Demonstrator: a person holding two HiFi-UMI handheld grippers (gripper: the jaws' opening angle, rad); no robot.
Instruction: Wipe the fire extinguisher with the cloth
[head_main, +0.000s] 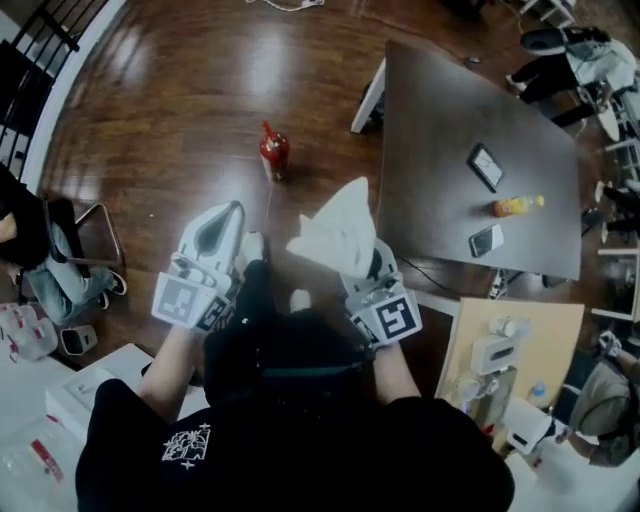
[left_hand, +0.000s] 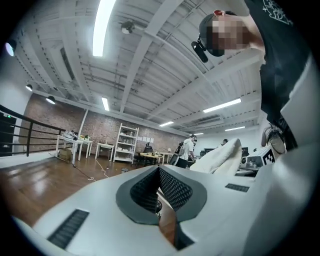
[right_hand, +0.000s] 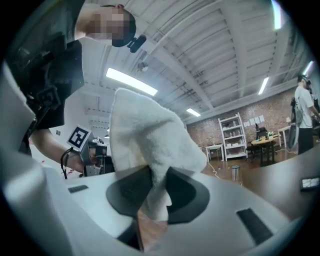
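Observation:
A small red fire extinguisher (head_main: 273, 152) stands upright on the wooden floor, ahead of both grippers and apart from them. My right gripper (head_main: 352, 252) is shut on a white cloth (head_main: 340, 225), which bunches up above its jaws. In the right gripper view the cloth (right_hand: 145, 135) is pinched between the dark pads, and the right gripper (right_hand: 152, 200) points upward. My left gripper (head_main: 228, 212) is held at the left, its jaws shut with nothing between them. In the left gripper view the left gripper (left_hand: 159, 172) shows its pads together, with the cloth (left_hand: 220, 155) off to the right.
A dark table (head_main: 440, 110) stands to the right with two phones (head_main: 486, 166) and an orange bottle (head_main: 518, 206) on it. A chair (head_main: 85, 235) with a seated person is at the left. A white table (head_main: 40, 400) lies at the lower left, a light wooden one (head_main: 470, 330) at the lower right.

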